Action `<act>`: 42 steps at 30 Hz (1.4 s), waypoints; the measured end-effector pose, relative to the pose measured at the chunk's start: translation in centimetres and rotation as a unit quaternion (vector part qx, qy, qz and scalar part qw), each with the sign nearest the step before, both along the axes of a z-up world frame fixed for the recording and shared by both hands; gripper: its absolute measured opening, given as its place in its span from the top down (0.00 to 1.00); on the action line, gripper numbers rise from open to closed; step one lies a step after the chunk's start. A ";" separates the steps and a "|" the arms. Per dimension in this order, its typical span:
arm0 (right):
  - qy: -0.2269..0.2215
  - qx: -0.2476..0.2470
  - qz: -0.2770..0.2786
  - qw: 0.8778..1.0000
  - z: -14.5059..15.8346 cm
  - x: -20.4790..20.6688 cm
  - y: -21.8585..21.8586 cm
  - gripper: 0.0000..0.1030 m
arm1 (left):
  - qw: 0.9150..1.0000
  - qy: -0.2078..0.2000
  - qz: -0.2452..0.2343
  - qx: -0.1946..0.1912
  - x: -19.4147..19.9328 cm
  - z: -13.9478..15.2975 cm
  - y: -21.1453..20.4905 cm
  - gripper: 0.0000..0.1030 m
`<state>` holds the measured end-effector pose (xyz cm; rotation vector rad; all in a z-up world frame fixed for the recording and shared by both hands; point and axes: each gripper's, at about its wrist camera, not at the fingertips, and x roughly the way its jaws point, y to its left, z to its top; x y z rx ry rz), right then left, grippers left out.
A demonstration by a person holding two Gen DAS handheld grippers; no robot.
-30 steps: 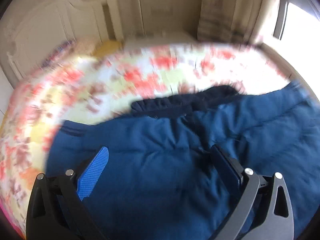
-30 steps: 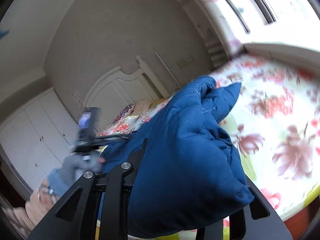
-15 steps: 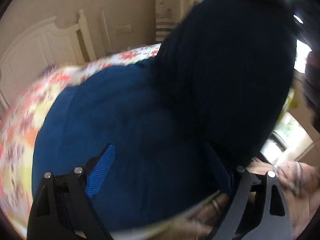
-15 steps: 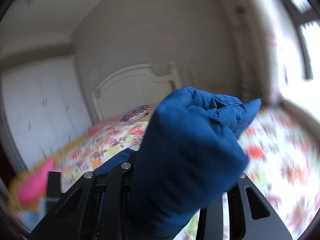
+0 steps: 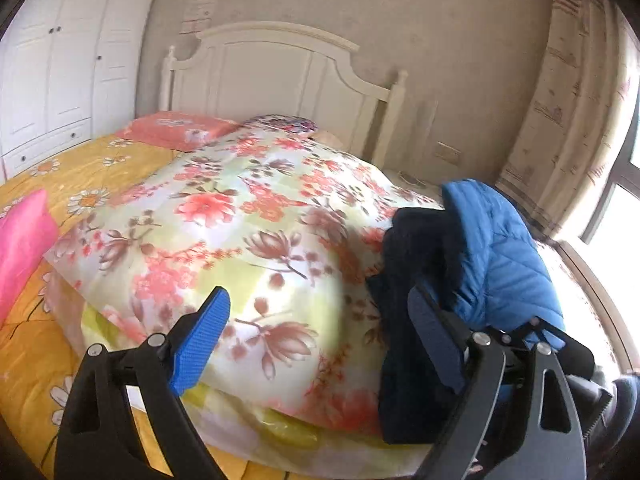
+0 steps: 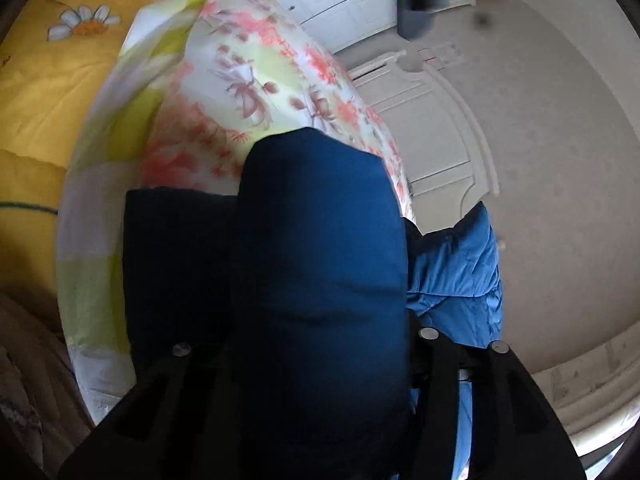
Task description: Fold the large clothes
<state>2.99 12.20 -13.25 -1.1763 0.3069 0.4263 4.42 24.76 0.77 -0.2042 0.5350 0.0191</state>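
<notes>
The padded blue jacket (image 5: 500,248) with its dark lining (image 5: 416,248) hangs bunched over the right side of the bed. My left gripper (image 5: 316,300) is open, with only the floral quilt (image 5: 240,220) showing between its blue pads (image 5: 200,340). The jacket lies just past the right pad. In the right wrist view, a thick roll of the jacket (image 6: 320,220) fills the gap of my right gripper (image 6: 312,320). Its jaws are opening, the fabric is still between them, and the pads are hidden. That view is tipped on its side.
The quilt covers a bed with a yellow daisy sheet (image 5: 60,168). A pink pillow (image 5: 20,240) lies at the left edge. A white headboard (image 5: 272,68) stands at the back, white wardrobes (image 5: 52,60) on the left, and a curtain (image 5: 560,120) and window (image 5: 616,220) on the right.
The left view has swung off the jacket onto the open bed, so the jacket now sits at its right. My right gripper has rolled over sideways, still carrying the bunched jacket.
</notes>
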 end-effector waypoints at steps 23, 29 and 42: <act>0.035 0.026 0.015 0.999 1.1 -2.4 -1.4 0.44 | 0.936 0.141 -0.311 0.089 24.6 -3.5 -18.8 0.02; 0.189 0.191 0.109 0.957 7.1 -5.7 -9.4 0.41 | 0.934 0.141 -0.323 0.067 25.5 -4.6 -17.6 0.02; 0.234 0.230 0.038 0.944 3.5 -1.7 -6.8 0.38 | 0.942 0.124 -0.310 0.042 25.8 -4.8 -16.5 0.02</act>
